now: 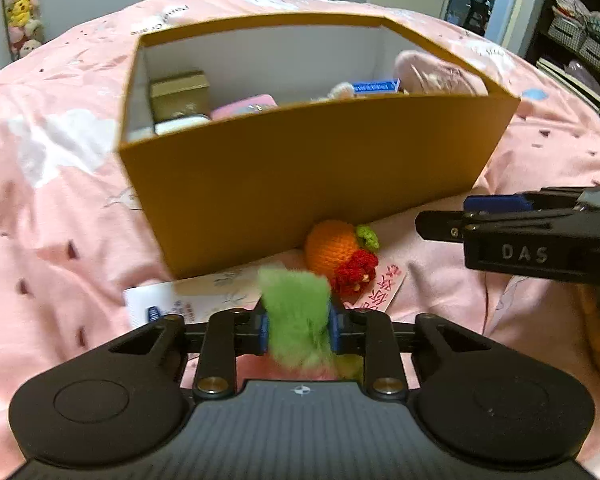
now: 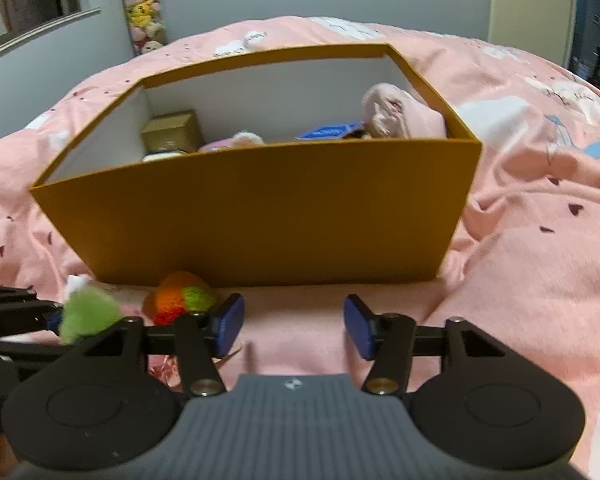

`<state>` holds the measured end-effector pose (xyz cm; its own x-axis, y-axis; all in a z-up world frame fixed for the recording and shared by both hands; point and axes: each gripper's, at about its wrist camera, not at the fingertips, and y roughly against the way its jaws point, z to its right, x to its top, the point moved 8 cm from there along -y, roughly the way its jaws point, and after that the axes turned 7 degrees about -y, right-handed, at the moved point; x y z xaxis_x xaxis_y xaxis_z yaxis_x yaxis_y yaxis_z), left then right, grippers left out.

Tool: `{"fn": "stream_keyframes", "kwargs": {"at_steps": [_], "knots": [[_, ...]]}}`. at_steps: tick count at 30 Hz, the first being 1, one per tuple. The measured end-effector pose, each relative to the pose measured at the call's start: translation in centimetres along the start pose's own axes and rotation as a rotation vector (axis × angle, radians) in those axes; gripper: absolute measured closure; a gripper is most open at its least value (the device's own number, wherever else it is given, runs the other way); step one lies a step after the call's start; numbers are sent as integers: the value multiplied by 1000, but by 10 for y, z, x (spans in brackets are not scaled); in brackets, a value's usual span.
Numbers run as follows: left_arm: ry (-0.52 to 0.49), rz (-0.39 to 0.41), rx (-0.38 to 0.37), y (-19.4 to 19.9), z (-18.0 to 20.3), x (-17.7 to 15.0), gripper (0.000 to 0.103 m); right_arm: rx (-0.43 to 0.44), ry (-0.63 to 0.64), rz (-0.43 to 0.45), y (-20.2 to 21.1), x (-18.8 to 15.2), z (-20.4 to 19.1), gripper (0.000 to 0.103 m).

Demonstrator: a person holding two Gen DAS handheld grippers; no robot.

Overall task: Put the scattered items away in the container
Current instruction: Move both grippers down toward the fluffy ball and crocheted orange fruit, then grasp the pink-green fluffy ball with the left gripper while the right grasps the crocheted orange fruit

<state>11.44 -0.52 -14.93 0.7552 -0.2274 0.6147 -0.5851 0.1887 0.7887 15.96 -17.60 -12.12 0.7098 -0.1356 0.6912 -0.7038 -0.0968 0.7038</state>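
From your left wrist, the left gripper is clenched on a green fuzzy toy; beyond it a crochet orange lies against the box, which holds a gold carton.

From your right wrist, the right gripper stands released over bare bedding, the orange to its left.

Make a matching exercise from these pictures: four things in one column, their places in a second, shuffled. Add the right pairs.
Things:
1. green fuzzy toy
2. crocheted orange
3. gold box
4. pink plush

Places:
A. inside the brown container, left end
B. on the bedspread, against the container's front wall
C. between the left tool's pads
D. inside the container, right end

Pairs: 1-C, 2-B, 3-A, 4-D
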Motion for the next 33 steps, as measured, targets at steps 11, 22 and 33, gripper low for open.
{"fn": "stream_keyframes", "kwargs": {"at_steps": [11, 22, 33], "knots": [[11, -71, 24, 16, -13, -20, 60, 90, 153, 2, 0, 0, -35, 50], [-12, -81, -39, -1, -2, -19, 43, 174, 286, -76, -20, -11, -65, 55], [41, -128, -69, -28, -9, -23, 36, 205, 236, -165, -52, -15, -65, 53]]}}
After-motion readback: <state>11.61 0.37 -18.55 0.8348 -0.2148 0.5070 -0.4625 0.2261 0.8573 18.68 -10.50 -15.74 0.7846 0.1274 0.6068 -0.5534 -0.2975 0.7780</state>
